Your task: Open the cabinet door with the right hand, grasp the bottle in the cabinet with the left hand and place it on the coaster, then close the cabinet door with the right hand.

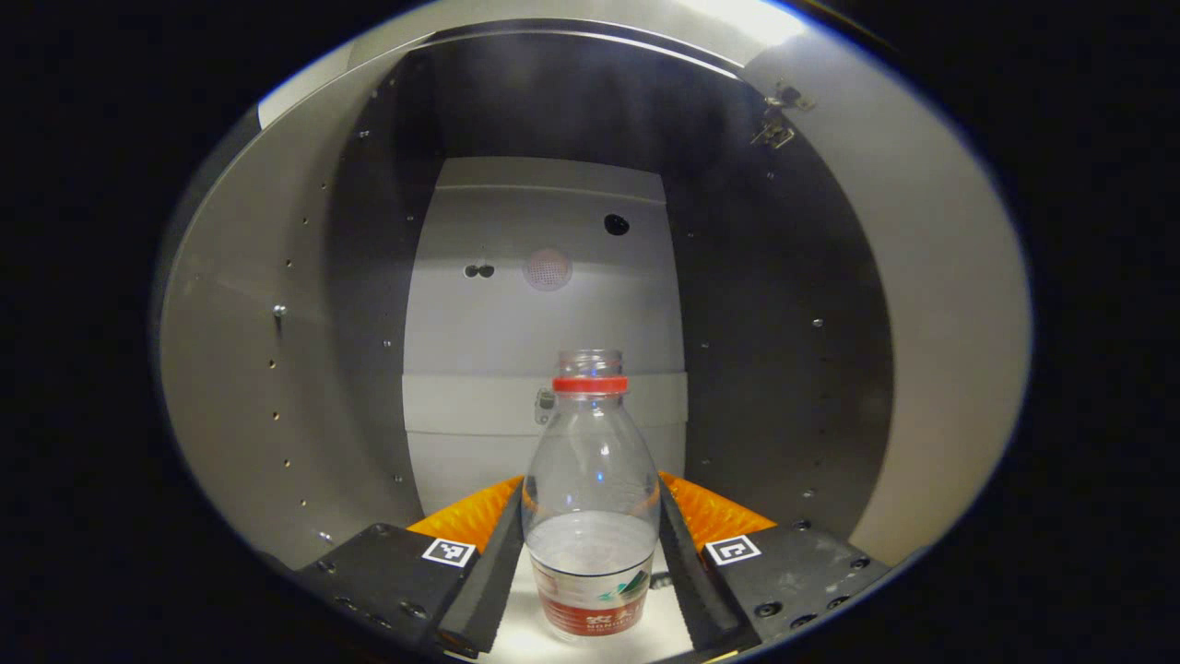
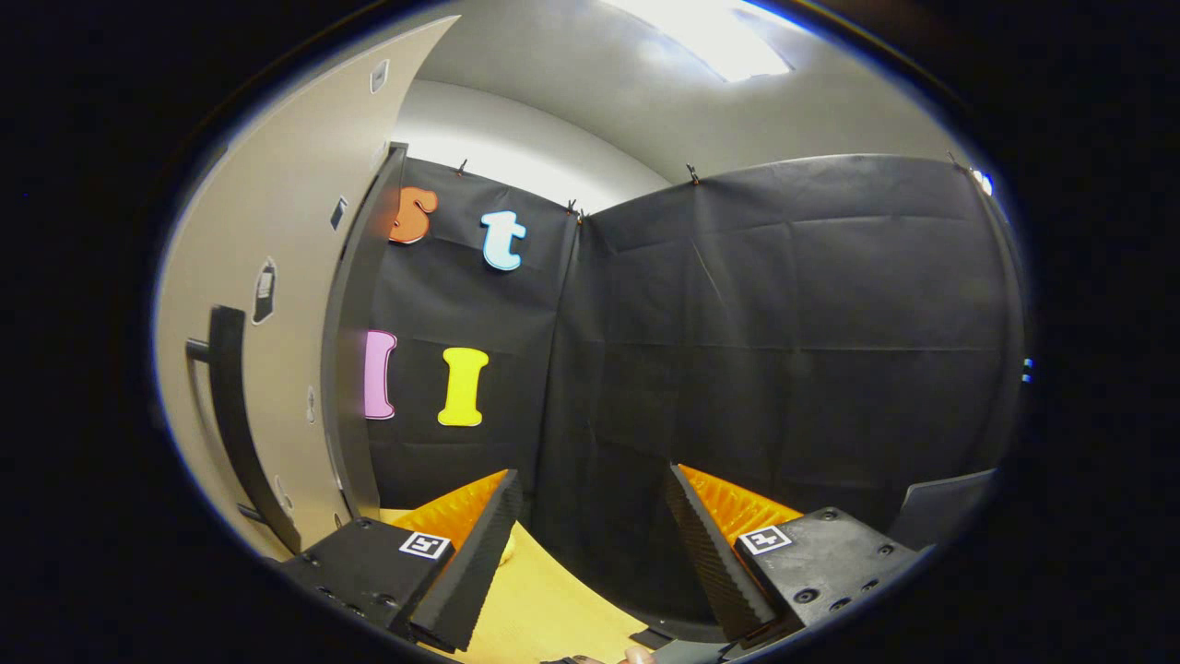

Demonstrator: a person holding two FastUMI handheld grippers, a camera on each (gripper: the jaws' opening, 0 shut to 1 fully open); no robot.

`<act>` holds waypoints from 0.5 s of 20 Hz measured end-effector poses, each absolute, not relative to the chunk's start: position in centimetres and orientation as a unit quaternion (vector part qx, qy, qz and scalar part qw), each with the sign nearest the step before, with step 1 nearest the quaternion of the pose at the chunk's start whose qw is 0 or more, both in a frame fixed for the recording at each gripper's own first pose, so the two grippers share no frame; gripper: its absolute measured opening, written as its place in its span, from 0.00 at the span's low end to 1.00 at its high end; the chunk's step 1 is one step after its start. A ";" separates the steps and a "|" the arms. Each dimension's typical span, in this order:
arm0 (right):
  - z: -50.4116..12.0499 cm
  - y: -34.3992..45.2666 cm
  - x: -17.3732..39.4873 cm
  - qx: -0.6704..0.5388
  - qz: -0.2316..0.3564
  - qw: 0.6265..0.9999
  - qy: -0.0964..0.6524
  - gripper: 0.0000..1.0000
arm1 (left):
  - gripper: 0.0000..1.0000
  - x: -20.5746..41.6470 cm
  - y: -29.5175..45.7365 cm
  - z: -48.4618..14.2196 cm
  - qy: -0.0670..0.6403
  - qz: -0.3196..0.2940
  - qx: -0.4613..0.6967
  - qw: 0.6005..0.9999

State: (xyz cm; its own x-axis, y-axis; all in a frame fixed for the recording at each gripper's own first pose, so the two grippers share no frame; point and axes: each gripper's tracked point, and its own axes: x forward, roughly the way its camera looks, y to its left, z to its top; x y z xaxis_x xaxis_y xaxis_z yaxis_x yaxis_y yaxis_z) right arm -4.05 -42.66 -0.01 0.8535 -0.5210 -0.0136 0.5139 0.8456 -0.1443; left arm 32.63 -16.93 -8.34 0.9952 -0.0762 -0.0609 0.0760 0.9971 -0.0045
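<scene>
- Left gripper view: the left gripper (image 1: 590,544) reaches into the open cabinet (image 1: 793,350), whose dark side walls frame a pale back panel.
- The bottle (image 1: 590,498) stands upright on the cabinet's light floor, right between the two fingers (image 1: 489,572). It is clear, has no cap, carries a red ring at the neck and a label around its lower part, and holds a little water.
- The fingers sit against the bottle's sides, one on each flank at the height of its lower body; the jaws look clenched on it, though actual pressure is hard to confirm.
- A hinge (image 1: 779,115) shows on the upper right edge of the cabinet opening.
- Right gripper view: the right gripper (image 2: 590,544) hangs released, its jaws spread apart with nothing between them, above a yellow tabletop (image 2: 544,609).
- The cabinet door (image 2: 277,304) stands swung open at the left of this view, with its dark bar handle (image 2: 230,406) facing the camera; the gripper is near it but apart from it.
- The booth's black cloth wall (image 2: 784,369) lies ahead of the fingers.
</scene>
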 end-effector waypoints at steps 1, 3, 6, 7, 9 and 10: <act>0.4 -41.8 -4.6 -0.069 -0.264 0.962 0.022 1.00 | 0.76 31.3 -16.7 -8.0 0.033 -0.044 -0.003 0.999; 1.4 -40.4 -5.7 -0.070 -0.260 0.963 0.013 1.00 | 0.76 29.3 -16.4 -7.4 0.027 -0.057 -0.010 0.998; 3.0 -37.9 -7.4 -0.070 -0.257 0.964 0.000 0.97 | 0.76 25.9 -15.3 -7.2 0.026 -0.068 -0.003 0.997; 3.4 -36.8 -8.0 -0.070 -0.252 0.965 -0.004 0.97 | 0.75 24.7 -14.8 -7.0 0.024 -0.070 0.004 0.997; 4.4 -34.4 -9.1 -0.071 -0.244 0.967 -0.013 0.97 | 0.75 22.3 -14.1 -6.9 0.021 -0.080 0.010 0.996; 4.9 -33.2 -9.7 -0.071 -0.239 0.968 -0.017 0.97 | 0.76 20.8 -13.5 -6.9 0.022 -0.086 0.010 0.996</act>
